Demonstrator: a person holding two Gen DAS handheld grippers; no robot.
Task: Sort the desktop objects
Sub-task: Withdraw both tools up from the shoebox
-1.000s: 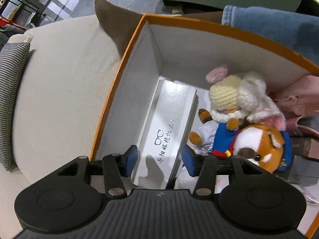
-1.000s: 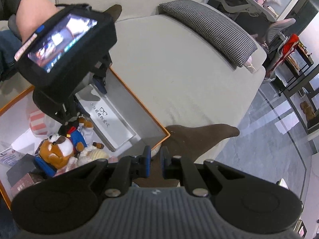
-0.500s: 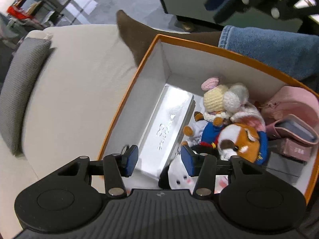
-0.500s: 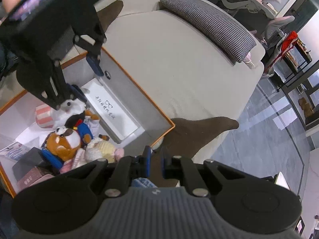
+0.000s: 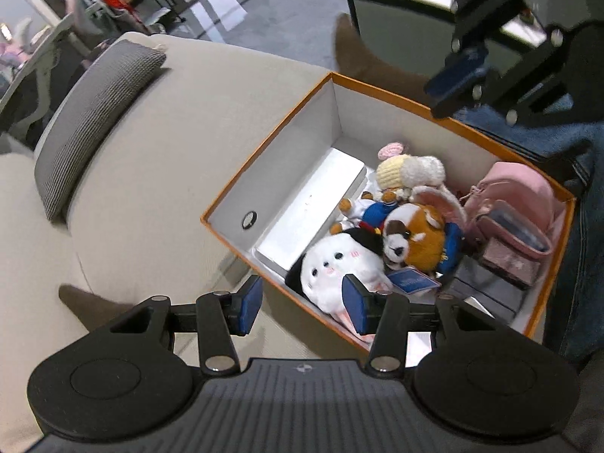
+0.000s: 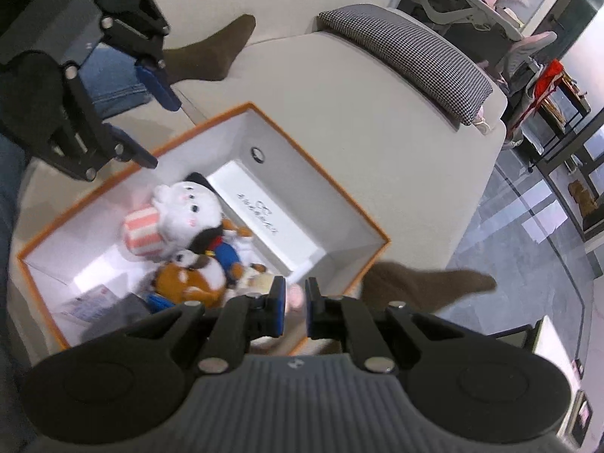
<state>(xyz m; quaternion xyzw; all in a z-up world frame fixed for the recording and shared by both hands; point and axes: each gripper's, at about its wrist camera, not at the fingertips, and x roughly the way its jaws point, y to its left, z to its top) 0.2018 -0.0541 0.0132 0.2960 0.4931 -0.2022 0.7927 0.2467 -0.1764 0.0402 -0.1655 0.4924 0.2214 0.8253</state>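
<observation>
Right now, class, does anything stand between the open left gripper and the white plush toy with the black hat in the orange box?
Nothing visible does. The left gripper hovers open above the orange-rimmed box, and the white plush toy with the black hat lies uncovered on top by the near wall.

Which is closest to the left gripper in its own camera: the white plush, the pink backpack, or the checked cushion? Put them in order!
From the left gripper, in the left wrist view:
1. White plush, just beyond the fingertips, at the box's near end.
2. Pink backpack, on the box's far right side.
3. Checked cushion, far left on the sofa.
</observation>
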